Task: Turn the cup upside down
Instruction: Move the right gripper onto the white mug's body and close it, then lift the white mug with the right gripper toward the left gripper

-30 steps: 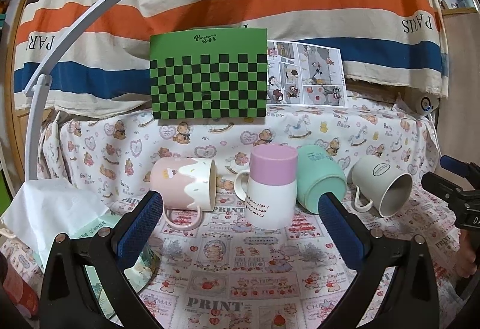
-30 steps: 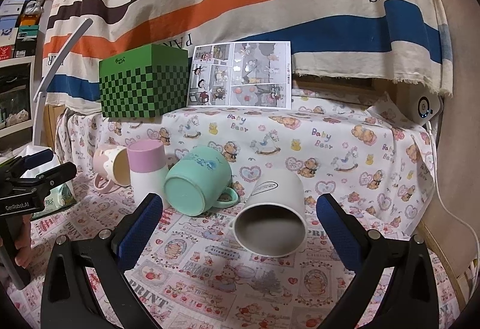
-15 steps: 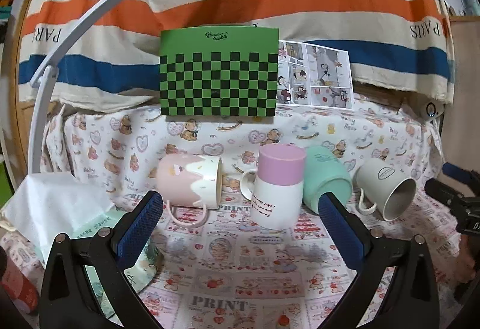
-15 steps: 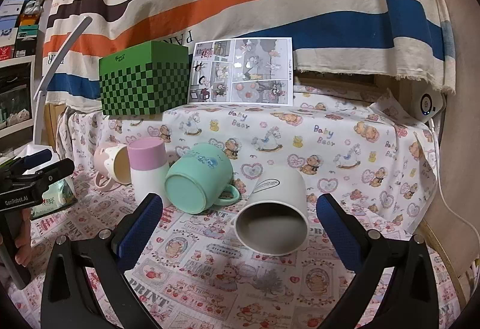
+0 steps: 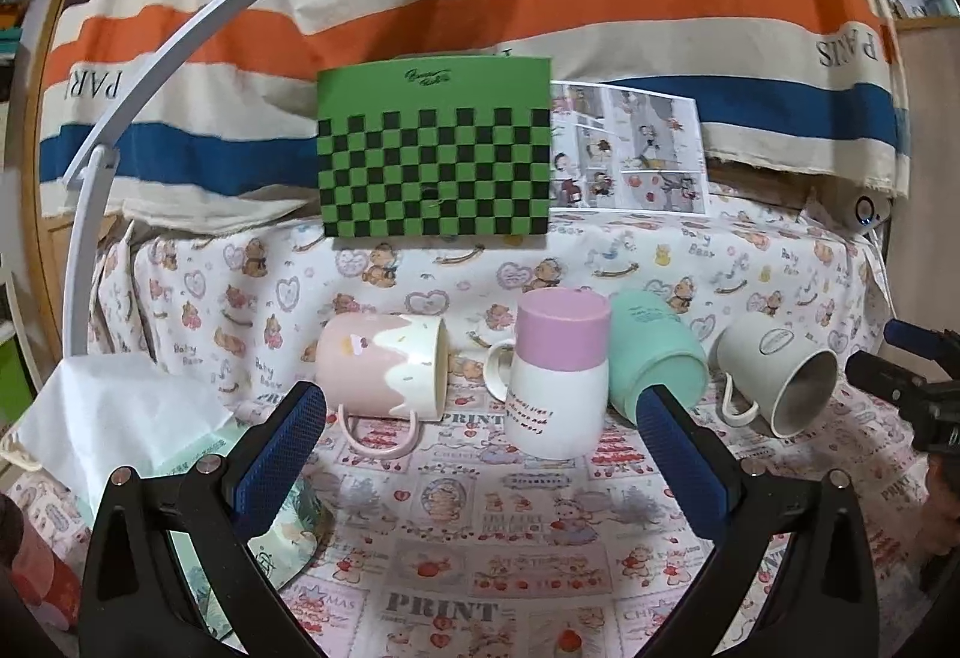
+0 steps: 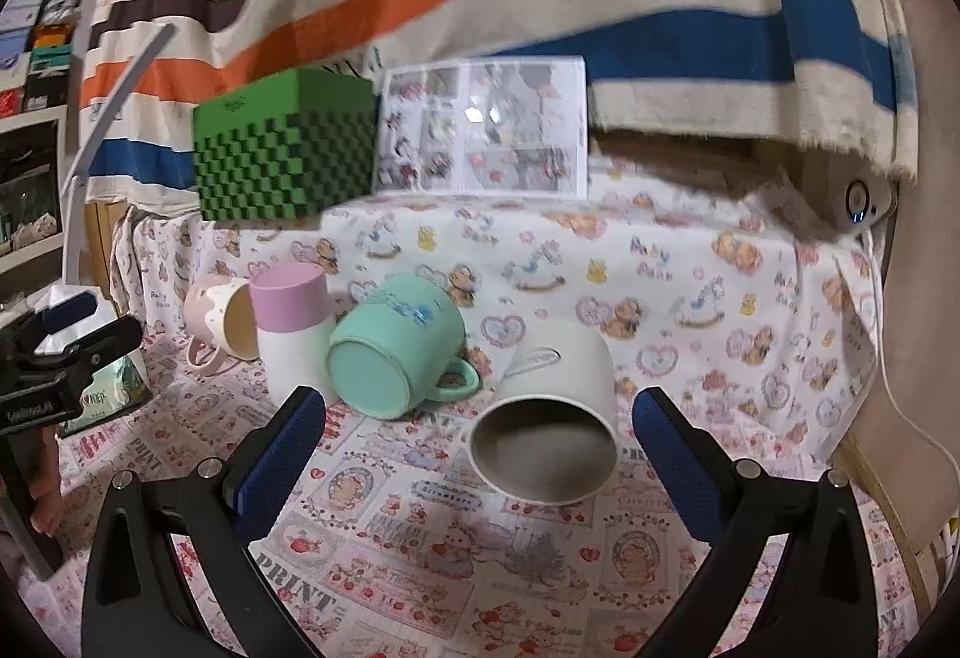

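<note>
Several mugs stand in a row on the printed cloth. A pink-and-cream mug (image 5: 384, 373) lies on its side at the left. A pink-and-white mug (image 5: 555, 376) stands upside down. A mint mug (image 5: 651, 358) and a grey-white mug (image 5: 780, 373) lie on their sides. My left gripper (image 5: 480, 454) is open and empty, short of the row. My right gripper (image 6: 480, 454) is open and empty, its jaws on either side of the grey-white mug (image 6: 552, 418), whose mouth faces the camera. The mint mug (image 6: 396, 346) lies to its left.
A green checkered box (image 5: 435, 153) and a picture sheet (image 5: 627, 147) stand on the raised ledge behind. A white lamp arm (image 5: 120, 117) curves up at the left. A tissue pack (image 5: 108, 430) lies at the left. A striped cloth hangs behind.
Both grippers have drawn a little closer to the mugs. The right wrist view is now blurred from motion. No mug has moved.
</note>
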